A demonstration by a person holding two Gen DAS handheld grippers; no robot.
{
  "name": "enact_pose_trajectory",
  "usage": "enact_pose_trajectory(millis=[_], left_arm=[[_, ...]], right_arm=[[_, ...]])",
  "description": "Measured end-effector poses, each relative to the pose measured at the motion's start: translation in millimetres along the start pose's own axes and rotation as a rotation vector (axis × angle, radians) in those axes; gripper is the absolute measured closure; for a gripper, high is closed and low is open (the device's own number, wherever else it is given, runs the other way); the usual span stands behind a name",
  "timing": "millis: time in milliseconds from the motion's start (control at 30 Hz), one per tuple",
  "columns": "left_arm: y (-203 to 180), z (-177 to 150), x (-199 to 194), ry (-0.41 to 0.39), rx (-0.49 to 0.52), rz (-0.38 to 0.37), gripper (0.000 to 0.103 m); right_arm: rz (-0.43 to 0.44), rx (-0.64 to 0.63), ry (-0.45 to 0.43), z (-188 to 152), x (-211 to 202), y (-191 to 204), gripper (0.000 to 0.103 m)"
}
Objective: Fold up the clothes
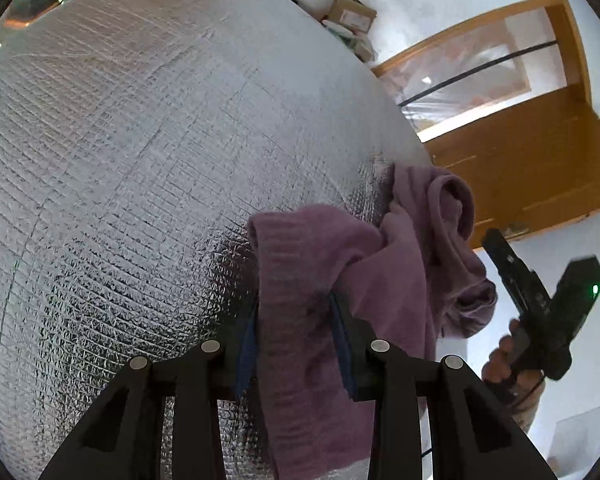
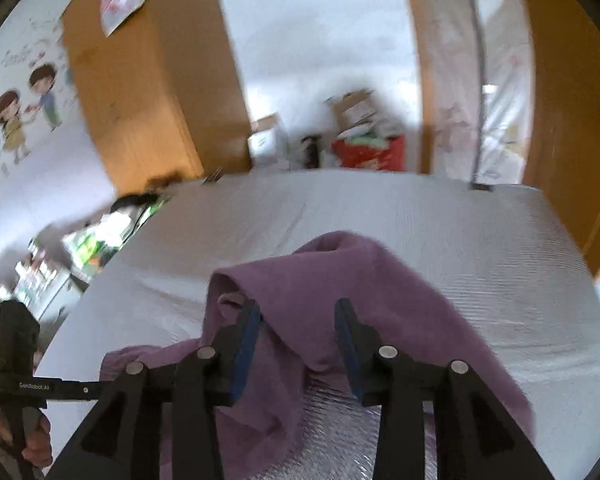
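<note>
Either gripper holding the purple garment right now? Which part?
Left gripper pinches a bunched fold of the purple garment. Right gripper stands open over it, holding nothing.

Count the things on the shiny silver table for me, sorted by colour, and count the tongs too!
Purple clothes: 1, the purple garment crumpled on the silver table.
Black tongs: 2, the left tongs closed on the garment, and the right tongs open over it.
Total: 3

White lettering reading "GenRobot.AI" runs along a black gripper body (image 2: pixel 40 387) at the lower left. It sits just beside the person's hand (image 2: pixel 4 428). No other text is legible.
</note>
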State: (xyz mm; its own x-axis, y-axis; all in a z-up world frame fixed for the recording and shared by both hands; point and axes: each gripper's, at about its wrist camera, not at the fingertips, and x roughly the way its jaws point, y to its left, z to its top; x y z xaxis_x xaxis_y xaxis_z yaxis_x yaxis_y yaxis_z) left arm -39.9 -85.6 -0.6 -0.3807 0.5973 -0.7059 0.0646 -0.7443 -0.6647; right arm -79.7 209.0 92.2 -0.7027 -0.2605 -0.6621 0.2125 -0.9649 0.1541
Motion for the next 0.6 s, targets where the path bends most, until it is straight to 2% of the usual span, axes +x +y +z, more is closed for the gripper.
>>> enact_pose_trajectory(millis=[133,300,333,367,433,500,600], left_arm=[[-1,4,3,0.003,-0.017,-0.01,0.067],[-7,7,7,-0.019,-0.017,0.004,0.068],[-9,8,8,-0.023,-0.014,0.012,0.068],[-10,10,9,-0.027,-0.011,0.02,0.068],[-14,13,11,-0.038,0.0,0.042,0.08],[-20,19,14,-0.056,0.026,0.054,0.088],[-23,29,17,-0.077,0.024,0.051,0.091]], right_arm=[[-0.082,-0.104,0.048,-2,27,13,0.063],[-0.147,-0.116,0.084,-5,45,13,0.064],[-0.136,-0.103,0.081,-5,45,11,0.071],[-0.135,-0.091,0.078,-5,44,9,0.083],[-0.165,-0.08,0.062,-4,41,5,0.093],[-0.165,-0.052,0.039,-1,35,-2,0.095],[-0.159,0.004,0.005,3,27,-13,0.095]])
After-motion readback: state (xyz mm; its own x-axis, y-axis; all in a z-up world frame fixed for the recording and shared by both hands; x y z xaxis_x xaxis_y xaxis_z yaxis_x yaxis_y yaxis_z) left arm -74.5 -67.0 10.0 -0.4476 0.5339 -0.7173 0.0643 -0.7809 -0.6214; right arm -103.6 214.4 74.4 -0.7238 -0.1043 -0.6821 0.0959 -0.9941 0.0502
